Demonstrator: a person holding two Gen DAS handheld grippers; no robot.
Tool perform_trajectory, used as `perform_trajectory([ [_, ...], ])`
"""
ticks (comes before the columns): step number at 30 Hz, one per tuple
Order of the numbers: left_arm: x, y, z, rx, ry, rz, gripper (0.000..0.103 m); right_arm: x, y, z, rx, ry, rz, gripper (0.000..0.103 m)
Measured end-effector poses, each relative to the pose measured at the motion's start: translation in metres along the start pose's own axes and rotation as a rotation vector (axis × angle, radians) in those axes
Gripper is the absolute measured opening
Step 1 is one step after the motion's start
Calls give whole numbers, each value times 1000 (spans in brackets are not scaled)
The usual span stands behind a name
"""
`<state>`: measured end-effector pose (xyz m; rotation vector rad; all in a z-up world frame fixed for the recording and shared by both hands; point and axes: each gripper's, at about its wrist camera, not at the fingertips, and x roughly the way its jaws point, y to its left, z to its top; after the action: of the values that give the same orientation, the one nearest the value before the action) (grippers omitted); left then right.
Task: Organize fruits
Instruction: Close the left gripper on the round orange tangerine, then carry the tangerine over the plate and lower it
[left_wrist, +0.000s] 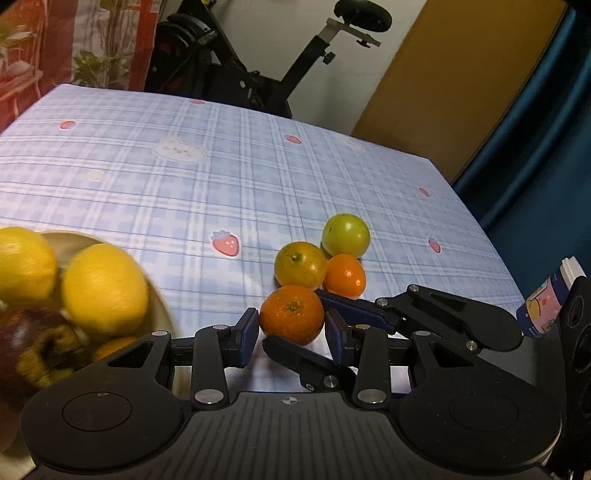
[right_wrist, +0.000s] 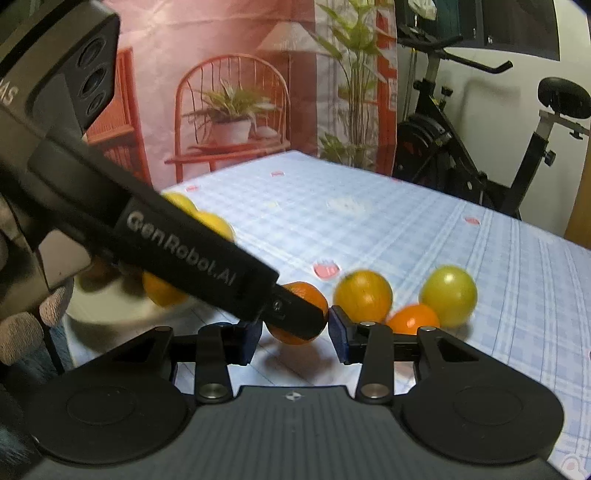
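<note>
Both grippers close on one orange (left_wrist: 291, 314), which sits on the table just beside the bowl (left_wrist: 162, 317). The left gripper (left_wrist: 291, 332) has narrow jaws with the pads against the orange's sides. The right gripper (right_wrist: 295, 338) appears to clamp it crosswise. Release one grip first. Carry the orange with the other and set it gently beside the lemons (left_wrist: 105, 282) in the bowl.

L gripper (left_wrist: 291, 334) jaws round an orange (left_wrist: 291, 314) on counter (left_wrist: 221, 177); R gripper (left_wrist: 325, 321) jaws on it too.
</note>
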<state>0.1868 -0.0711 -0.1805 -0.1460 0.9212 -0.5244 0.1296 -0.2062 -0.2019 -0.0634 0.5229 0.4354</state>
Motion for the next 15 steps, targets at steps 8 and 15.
perform_trajectory([
  [8, -50, 25, -14, -87, -40, 9, 42, -9, 44, 23, -53, -10, 56, 42],
  [15, -94, 58, -42, -187, -84, 39, 37, -4, 97, 36, -147, 18, 143, 40],
])
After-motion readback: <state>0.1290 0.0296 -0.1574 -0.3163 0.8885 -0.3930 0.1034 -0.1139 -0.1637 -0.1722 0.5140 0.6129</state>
